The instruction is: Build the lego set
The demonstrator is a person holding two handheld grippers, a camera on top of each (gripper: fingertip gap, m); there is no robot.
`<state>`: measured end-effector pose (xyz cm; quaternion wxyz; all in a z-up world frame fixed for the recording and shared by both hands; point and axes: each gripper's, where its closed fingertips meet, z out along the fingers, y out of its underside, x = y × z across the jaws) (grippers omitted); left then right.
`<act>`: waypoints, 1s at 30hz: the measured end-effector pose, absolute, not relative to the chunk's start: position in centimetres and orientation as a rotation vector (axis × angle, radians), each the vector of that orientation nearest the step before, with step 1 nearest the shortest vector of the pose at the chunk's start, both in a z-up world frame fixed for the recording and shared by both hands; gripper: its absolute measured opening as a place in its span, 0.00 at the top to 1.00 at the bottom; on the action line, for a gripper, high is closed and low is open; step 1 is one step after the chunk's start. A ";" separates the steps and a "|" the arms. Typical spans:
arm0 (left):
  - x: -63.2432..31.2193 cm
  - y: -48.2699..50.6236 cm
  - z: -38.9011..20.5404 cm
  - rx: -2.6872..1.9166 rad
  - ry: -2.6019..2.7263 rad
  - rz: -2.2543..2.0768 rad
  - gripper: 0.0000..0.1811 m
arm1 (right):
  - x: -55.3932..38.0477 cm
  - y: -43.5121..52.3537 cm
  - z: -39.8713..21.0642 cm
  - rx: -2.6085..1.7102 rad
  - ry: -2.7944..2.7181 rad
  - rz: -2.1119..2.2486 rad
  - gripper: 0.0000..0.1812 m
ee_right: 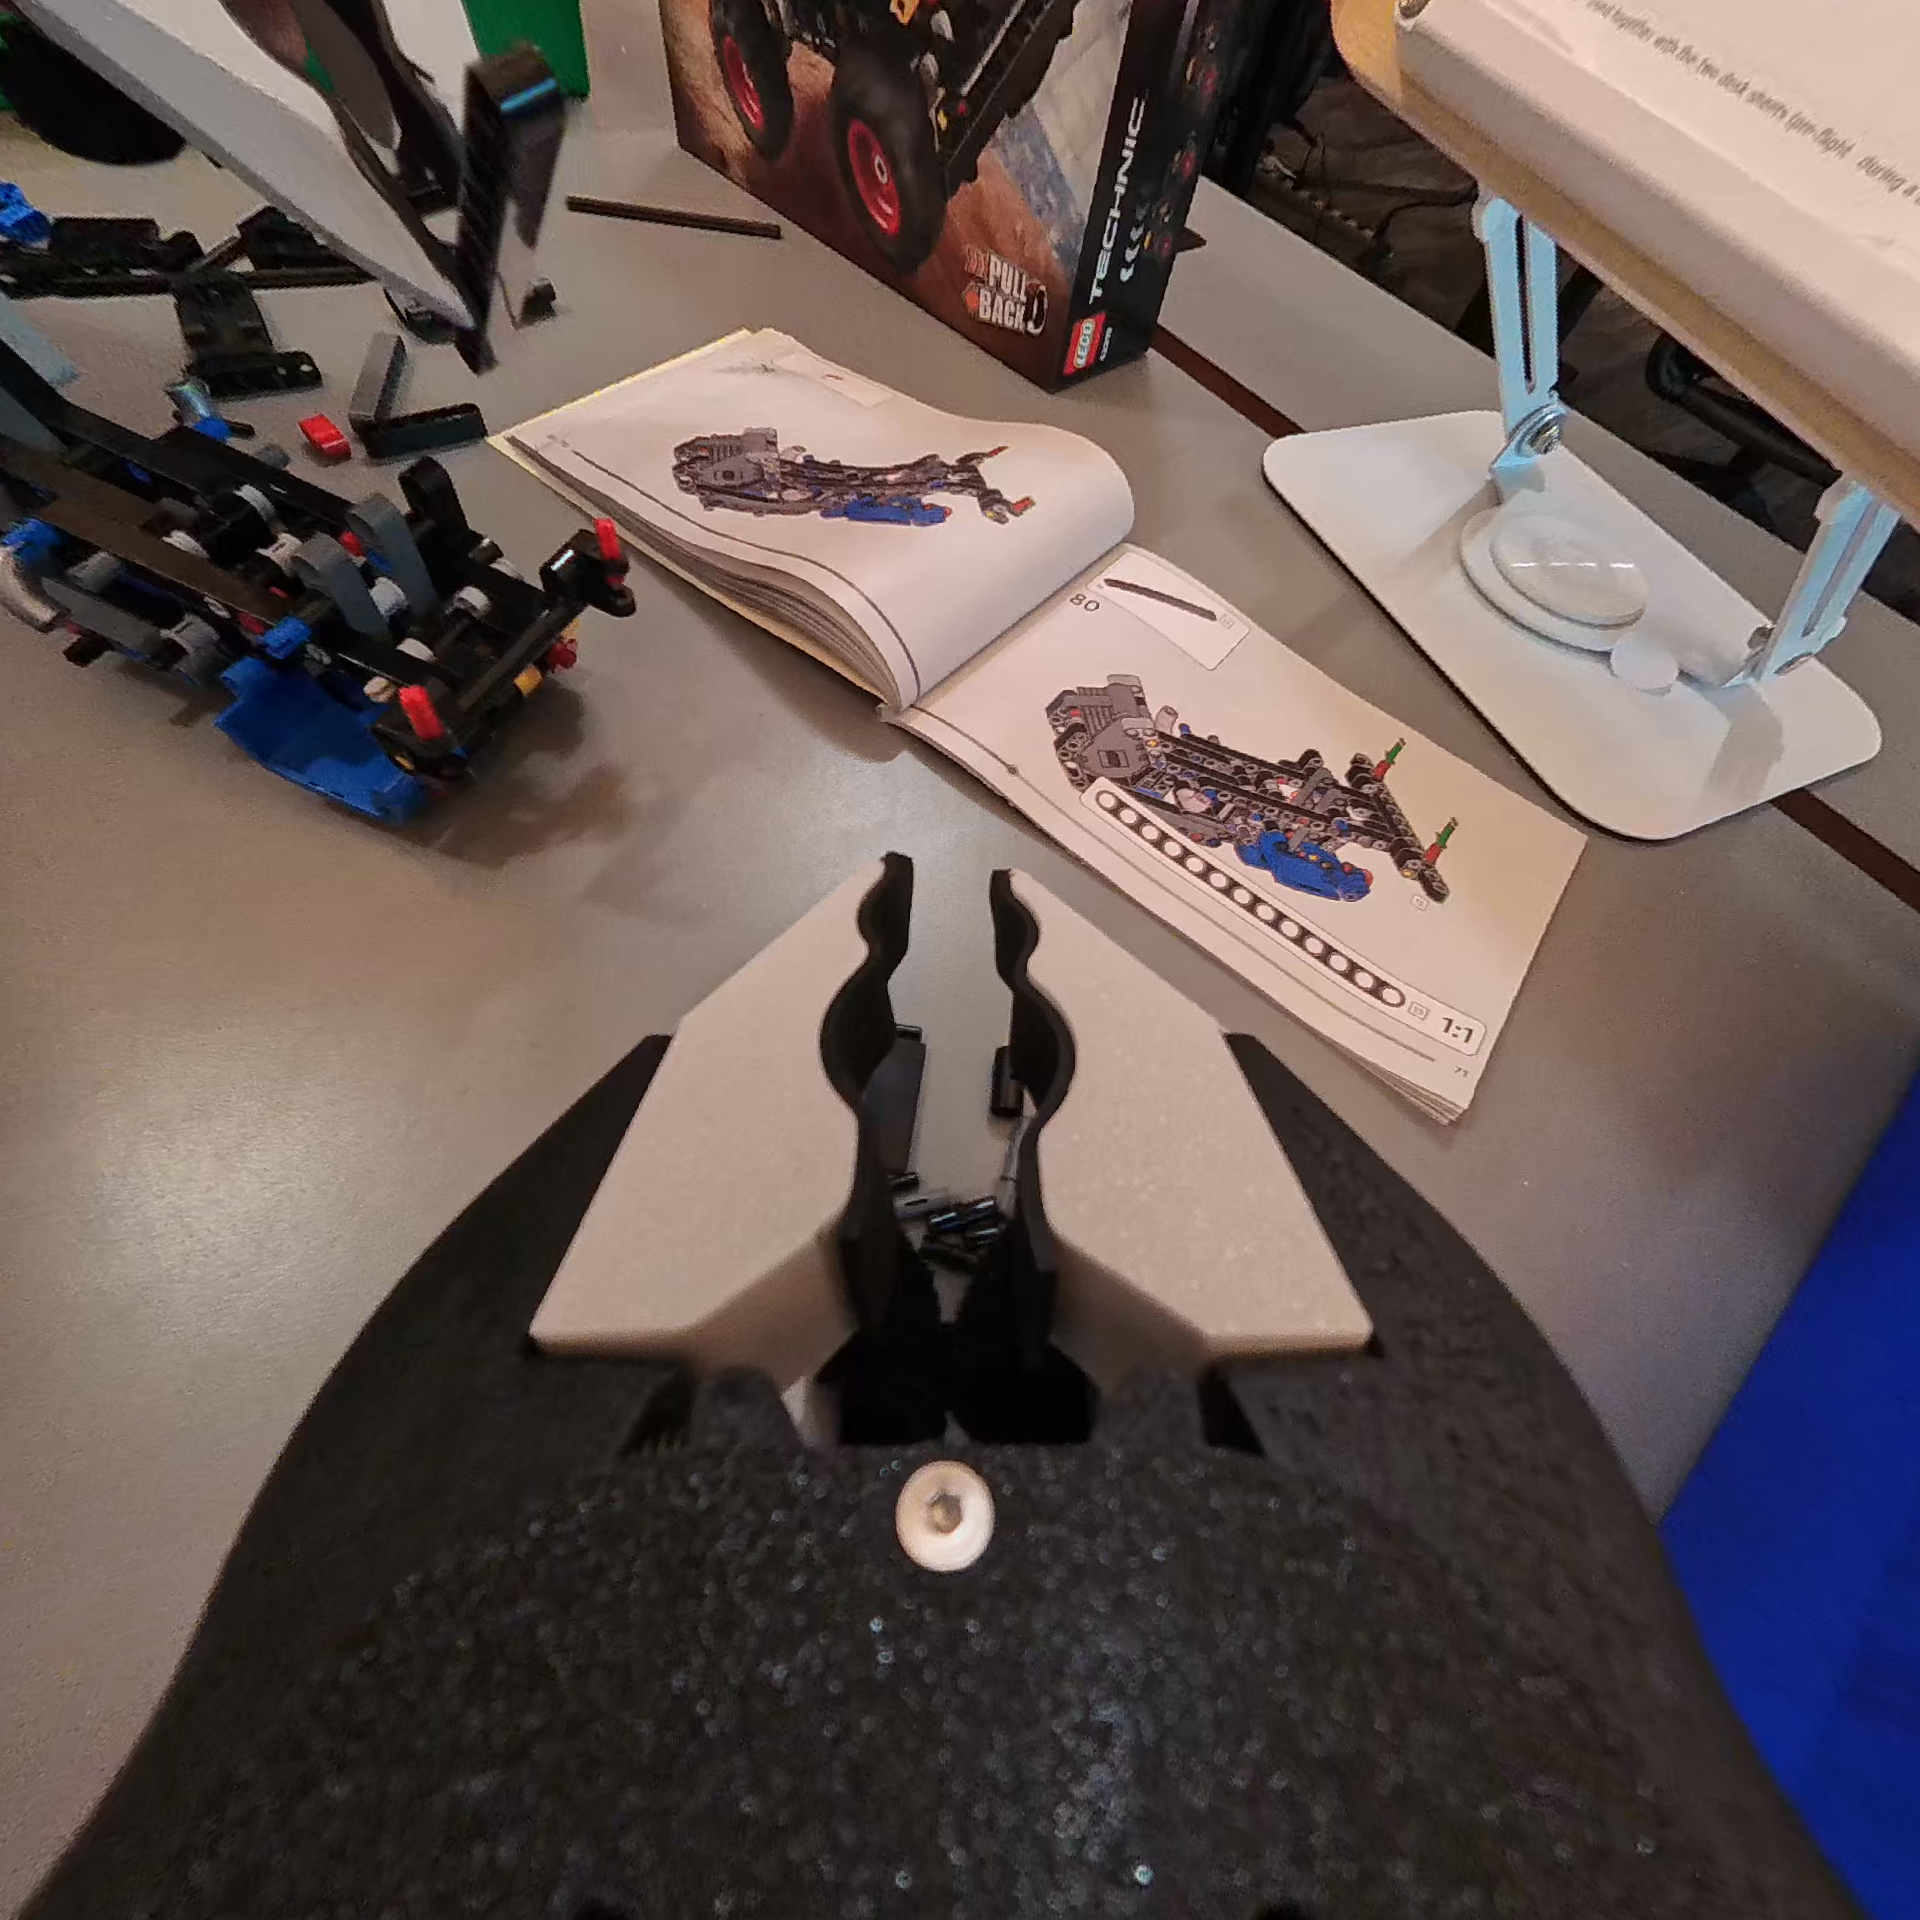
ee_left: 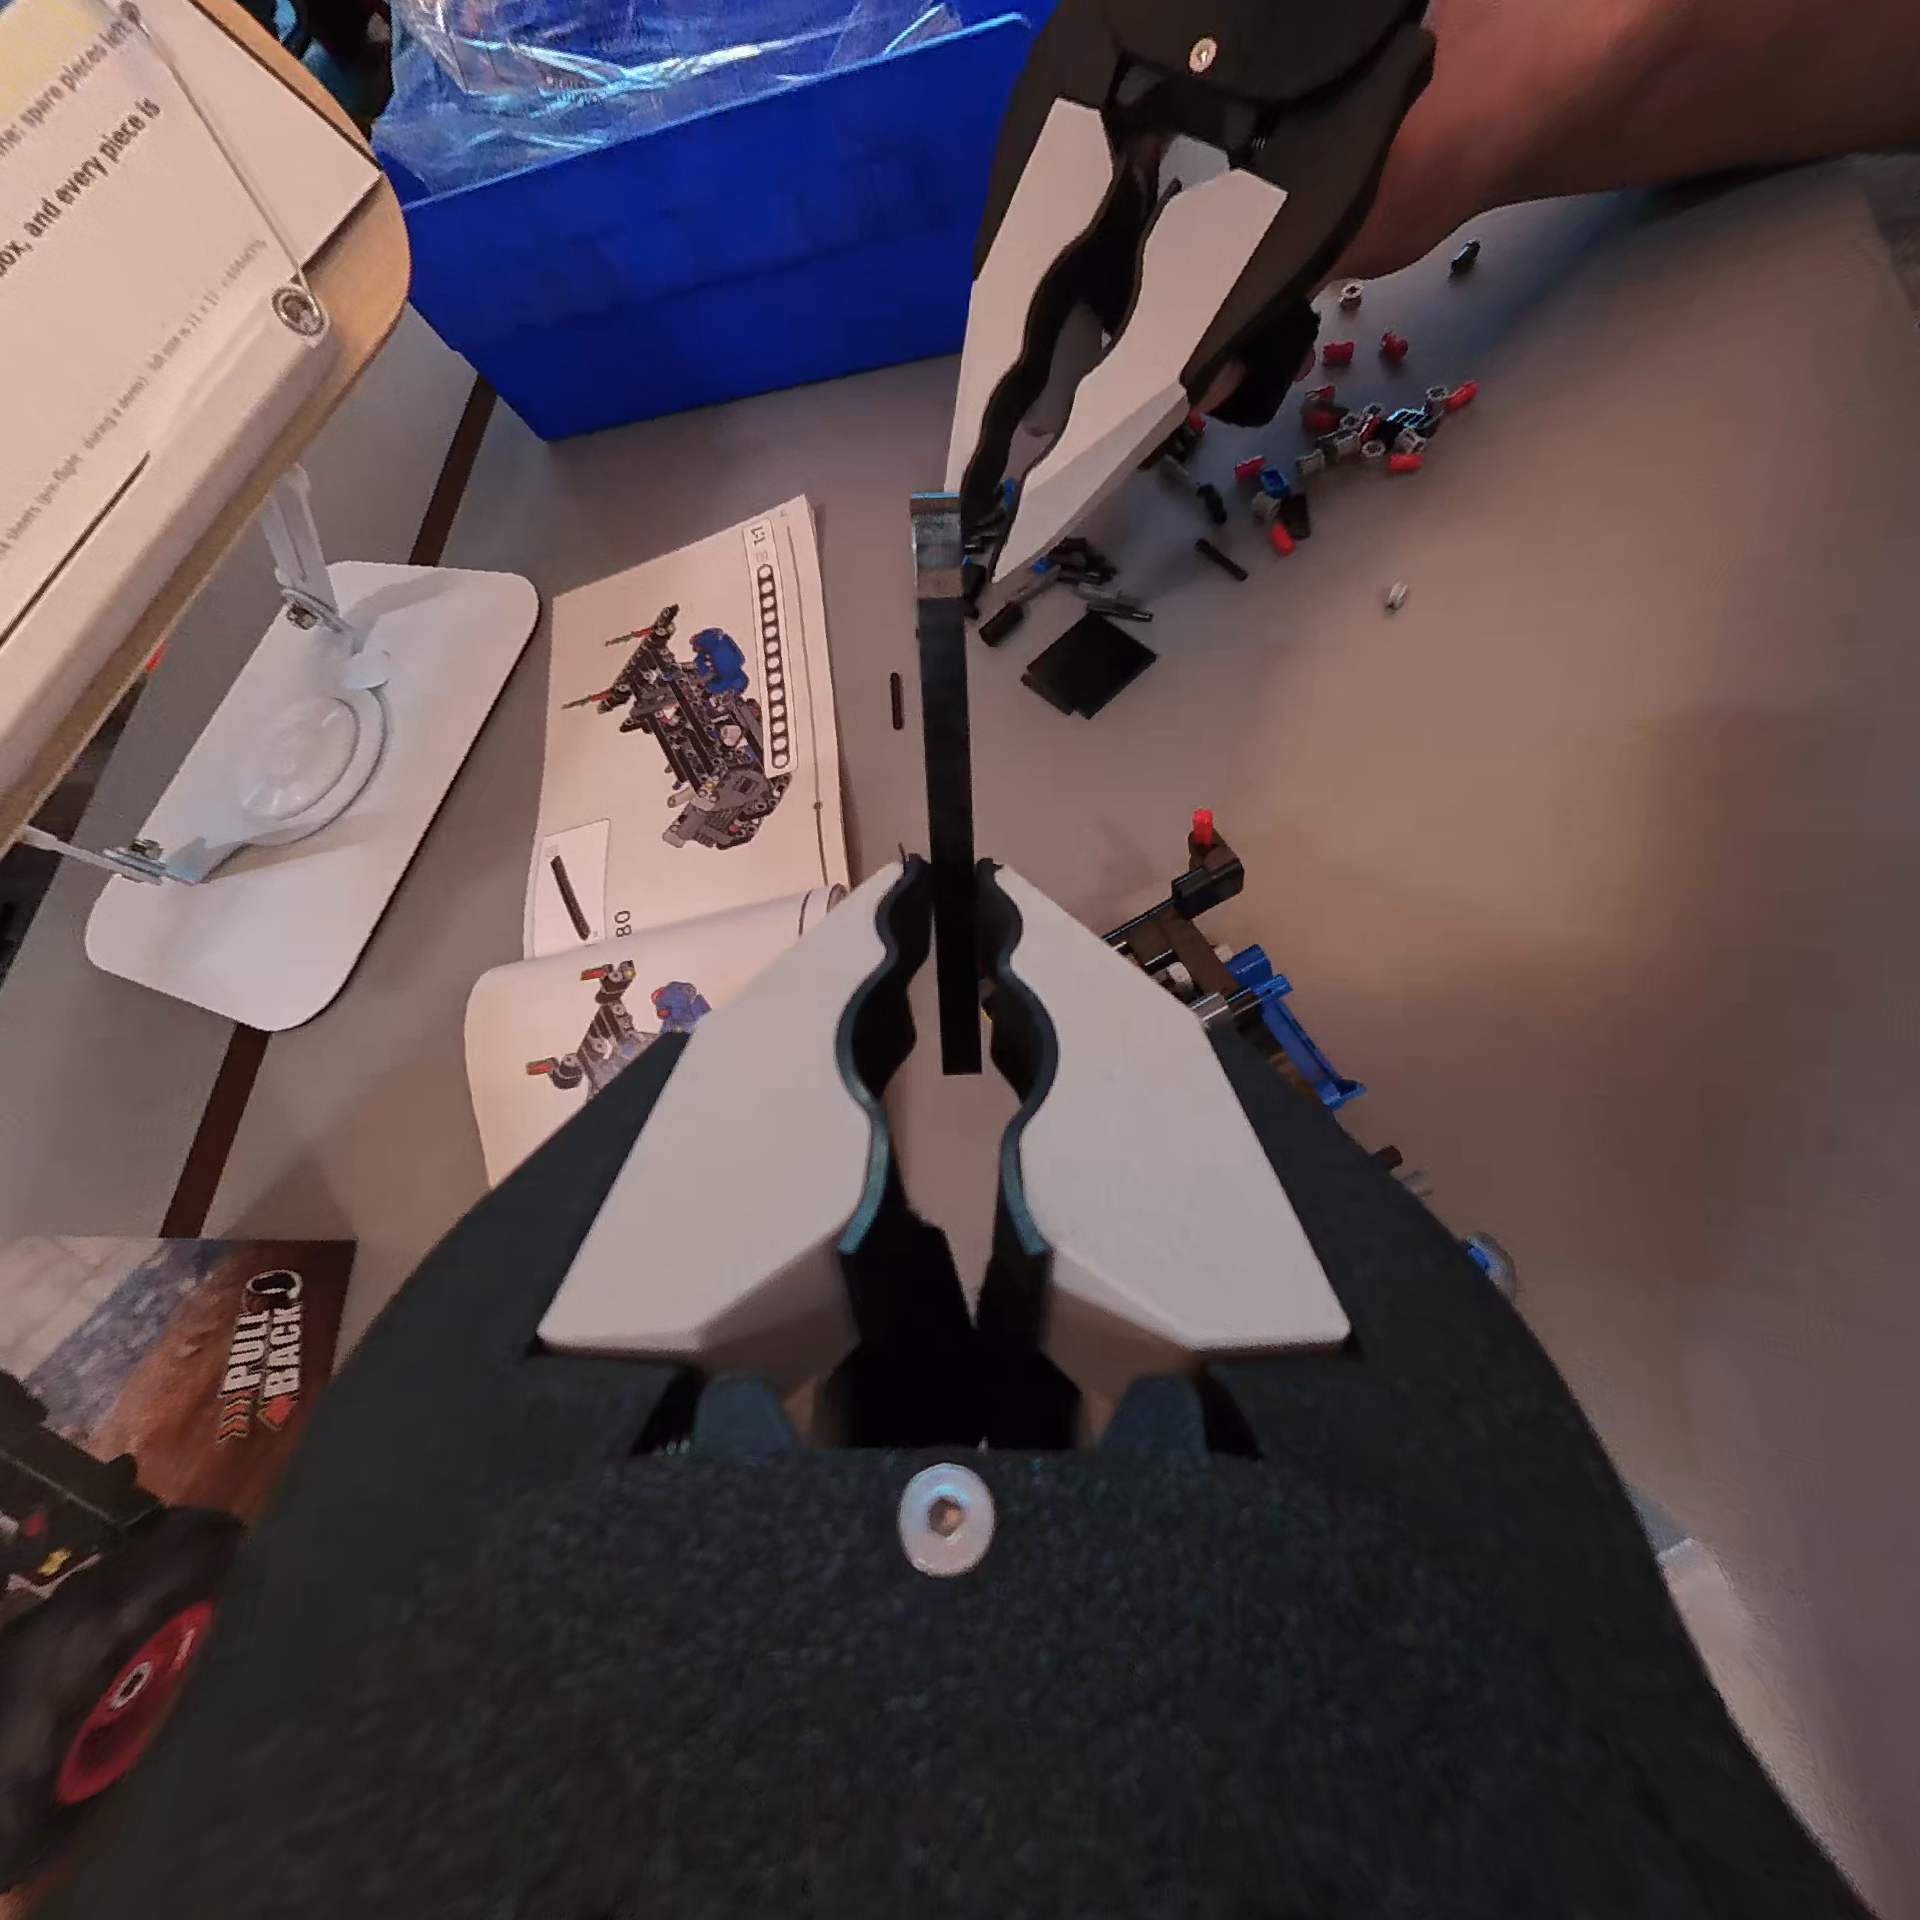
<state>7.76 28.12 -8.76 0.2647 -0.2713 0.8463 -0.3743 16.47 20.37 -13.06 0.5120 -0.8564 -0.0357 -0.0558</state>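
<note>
My left gripper (ee_left: pixel 948 873) is shut on a long black beam (ee_left: pixel 945 748), which sticks out forward past the fingertips. It is held above the table beside the open instruction booklet (ee_left: pixel 696 727). The partly built black and blue model (ee_right: pixel 312 623) lies on the table; it also shows in the left wrist view (ee_left: pixel 1226 966), just right of my left gripper. My right gripper (ee_right: pixel 948 873) is open and empty, over several small black pins (ee_right: pixel 956 1216). In the left wrist view it (ee_left: pixel 987 535) hovers near the beam's far end. The left gripper with the beam (ee_right: pixel 499 177) shows top left in the right wrist view.
A pile of small red, black and grey parts (ee_left: pixel 1351 436) lies at the far right. A blue bin (ee_left: pixel 707 239) stands behind. The set's box (ee_right: pixel 935 156), a white stand (ee_right: pixel 1558 623) holding papers, loose black beams (ee_right: pixel 416 416) and a thin black axle (ee_right: pixel 670 218) are also on the table. There is about 12 cm between the tips of the two grippers.
</note>
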 end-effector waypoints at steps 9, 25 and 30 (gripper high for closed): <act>7.4 28.2 -7.5 -0.657 2.247 -0.959 0.97 | 15.8 20.5 -12.8 -2.044 -0.084 -0.074 0.92; 7.8 25.1 -6.6 0.088 1.780 -0.131 0.96 | 7.2 21.0 -7.3 -1.755 -0.261 0.355 0.77; 7.8 24.8 -7.1 0.138 1.764 -0.034 0.97 | 6.6 21.7 -7.5 -1.759 -0.237 0.295 0.92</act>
